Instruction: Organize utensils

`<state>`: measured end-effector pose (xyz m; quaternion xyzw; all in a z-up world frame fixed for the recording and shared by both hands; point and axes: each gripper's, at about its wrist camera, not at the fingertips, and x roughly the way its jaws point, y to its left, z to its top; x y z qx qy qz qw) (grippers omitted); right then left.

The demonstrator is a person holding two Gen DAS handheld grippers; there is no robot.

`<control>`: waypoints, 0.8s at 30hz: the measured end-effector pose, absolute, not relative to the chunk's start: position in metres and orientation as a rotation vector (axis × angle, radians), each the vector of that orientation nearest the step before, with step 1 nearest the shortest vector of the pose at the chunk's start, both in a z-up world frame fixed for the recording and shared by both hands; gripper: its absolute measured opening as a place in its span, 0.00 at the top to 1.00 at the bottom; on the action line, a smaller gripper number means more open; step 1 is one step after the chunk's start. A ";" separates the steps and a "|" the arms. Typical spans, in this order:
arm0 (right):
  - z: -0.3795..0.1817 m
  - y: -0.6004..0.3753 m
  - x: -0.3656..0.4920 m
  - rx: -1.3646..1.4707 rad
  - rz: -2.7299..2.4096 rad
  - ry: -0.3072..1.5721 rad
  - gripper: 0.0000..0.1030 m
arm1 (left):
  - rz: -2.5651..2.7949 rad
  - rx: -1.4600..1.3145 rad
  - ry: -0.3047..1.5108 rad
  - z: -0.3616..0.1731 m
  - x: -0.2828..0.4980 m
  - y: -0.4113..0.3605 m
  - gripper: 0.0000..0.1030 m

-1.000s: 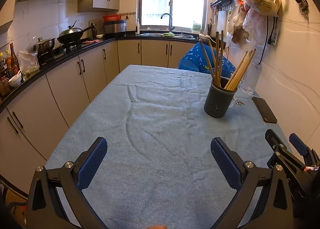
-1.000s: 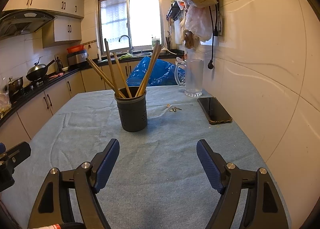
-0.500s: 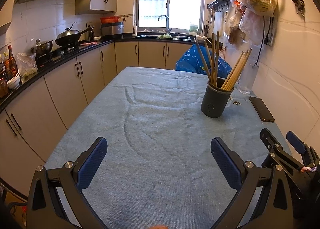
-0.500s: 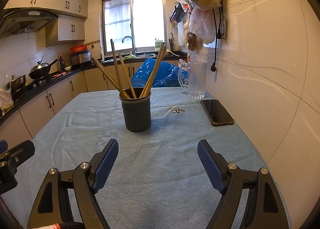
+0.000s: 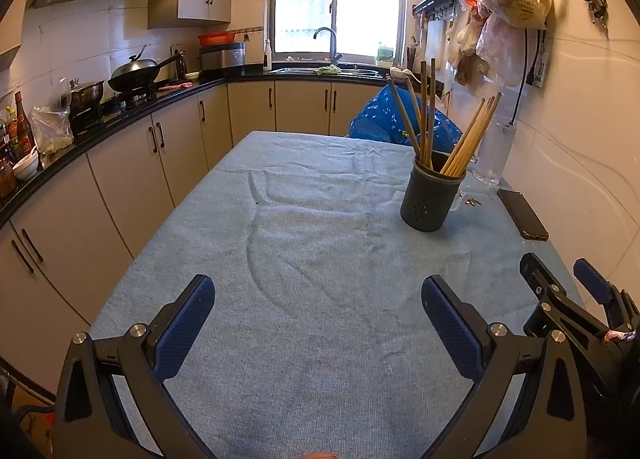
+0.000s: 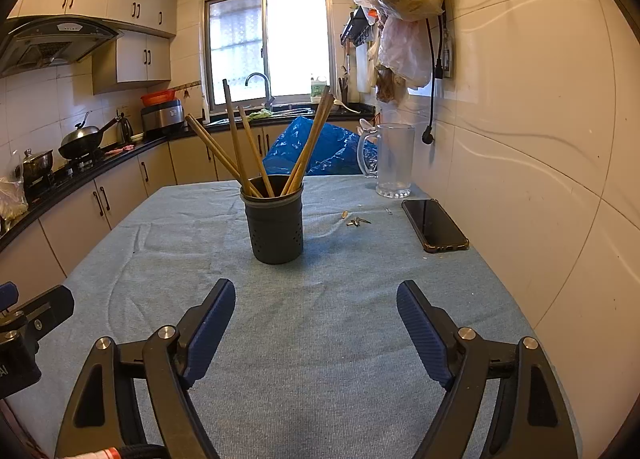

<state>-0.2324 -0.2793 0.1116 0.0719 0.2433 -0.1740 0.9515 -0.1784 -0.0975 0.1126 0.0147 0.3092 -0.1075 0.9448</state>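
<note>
A: Left gripper (image 5: 318,317) hovers low over the blue-covered counter (image 5: 304,267), fingers spread wide, holding nothing.

B: And the dark holder (image 6: 274,219) of chopsticks (image 6: 240,147) stands upright ahead of the right gripper (image 6: 316,319), well beyond its fingertips. Those fingers gape too, empty. Phone (image 6: 434,225) lies right.
</note>
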 end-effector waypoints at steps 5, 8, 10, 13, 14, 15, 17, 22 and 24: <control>0.112 -0.278 -0.234 0.151 -0.355 0.495 0.16 | -0.227 0.024 0.649 0.108 -0.177 -0.098 0.00; 0.112 -0.279 -0.234 0.150 -0.354 0.495 0.16 | -0.231 0.022 0.657 0.106 -0.176 -0.098 0.00; 0.113 -0.278 -0.234 0.146 -0.351 0.496 0.16 | -0.232 0.022 0.659 0.106 -0.176 -0.097 0.00; 0.113 -0.278 -0.235 0.144 -0.348 0.496 0.15 | -0.232 0.022 0.660 0.106 -0.176 -0.097 0.00; 0.113 -0.278 -0.235 0.143 -0.347 0.496 0.15 | -0.232 0.022 0.661 0.106 -0.176 -0.097 0.00; 0.113 -0.278 -0.235 0.143 -0.346 0.496 0.15 | -0.232 0.022 0.662 0.106 -0.175 -0.097 0.00; 0.113 -0.278 -0.234 0.143 -0.346 0.496 0.15 | -0.233 0.021 0.664 0.106 -0.176 -0.097 0.00; 0.113 -0.278 -0.235 0.145 -0.346 0.489 0.15 | -0.234 0.021 0.664 0.106 -0.175 -0.097 0.00; 0.113 -0.278 -0.236 0.148 -0.346 0.483 0.15 | -0.233 0.022 0.664 0.106 -0.175 -0.097 0.00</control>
